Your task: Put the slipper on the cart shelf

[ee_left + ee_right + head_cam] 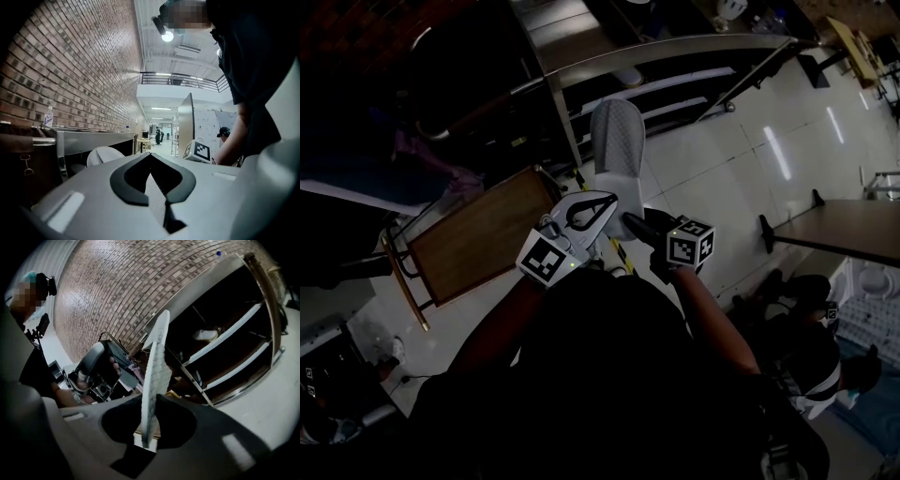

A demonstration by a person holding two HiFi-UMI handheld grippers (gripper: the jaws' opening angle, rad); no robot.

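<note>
Quilted cloth slipper (617, 141); brushed metal cart (675, 45); glossy tiled floor (722, 178)

Head view dim, underexposed; glare streaks on floor (778, 150); gripper views fisheye-warped, corners black.

Found left forearm (492, 328) and right forearm (712, 309) reaching forward from torso, converging. Noted left gripper (609, 201) pointing level, jaws pinched on textured edge of slipper (616, 141). Noted right gripper (630, 221) just beside it, tilted slightly downward, jaws clamped narrowly on same slipper, sole edge-on between pads. Recorded left marker cube (546, 258) and right marker cube (689, 242) near wrists.
</note>
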